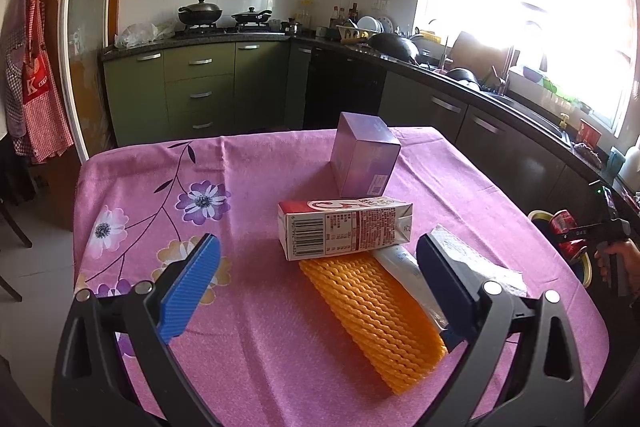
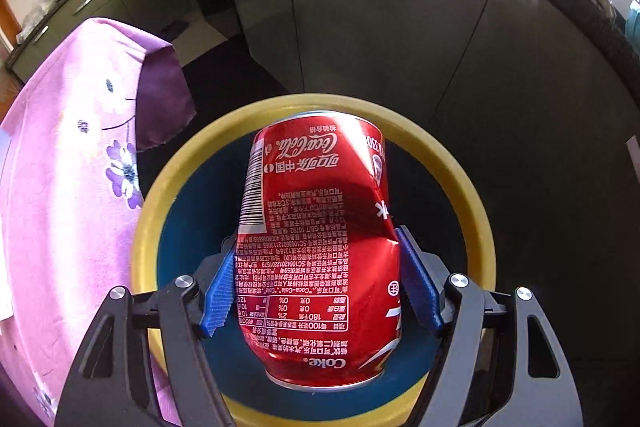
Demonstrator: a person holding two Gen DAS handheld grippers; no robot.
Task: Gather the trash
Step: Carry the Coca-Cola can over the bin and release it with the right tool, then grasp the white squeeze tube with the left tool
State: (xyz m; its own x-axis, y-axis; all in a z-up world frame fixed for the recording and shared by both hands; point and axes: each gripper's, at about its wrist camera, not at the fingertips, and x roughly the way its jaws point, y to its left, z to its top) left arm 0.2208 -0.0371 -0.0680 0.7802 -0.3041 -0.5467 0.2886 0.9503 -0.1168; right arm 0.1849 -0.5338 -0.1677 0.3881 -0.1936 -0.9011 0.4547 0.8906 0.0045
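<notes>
My right gripper (image 2: 316, 275) is shut on a dented red Coke can (image 2: 316, 227) and holds it over the mouth of a yellow-rimmed bin (image 2: 460, 163) beside the table. The can and bin also show in the left wrist view, the can (image 1: 564, 231) at the far right. My left gripper (image 1: 318, 283) is open above the pink tablecloth (image 1: 248, 347). Between and beyond its fingers lie an orange foam net (image 1: 372, 311), a red-and-white carton (image 1: 344, 229), a white tube (image 1: 404, 267) and a clear wrapper (image 1: 464, 251). A purple box (image 1: 364, 159) stands farther back.
The bin (image 1: 538, 217) stands on the floor off the table's right edge. Dark kitchen cabinets (image 2: 400, 27) run behind it. A counter with pots (image 1: 200, 13) and a sink lines the far wall. Aprons (image 1: 32, 75) hang at the left.
</notes>
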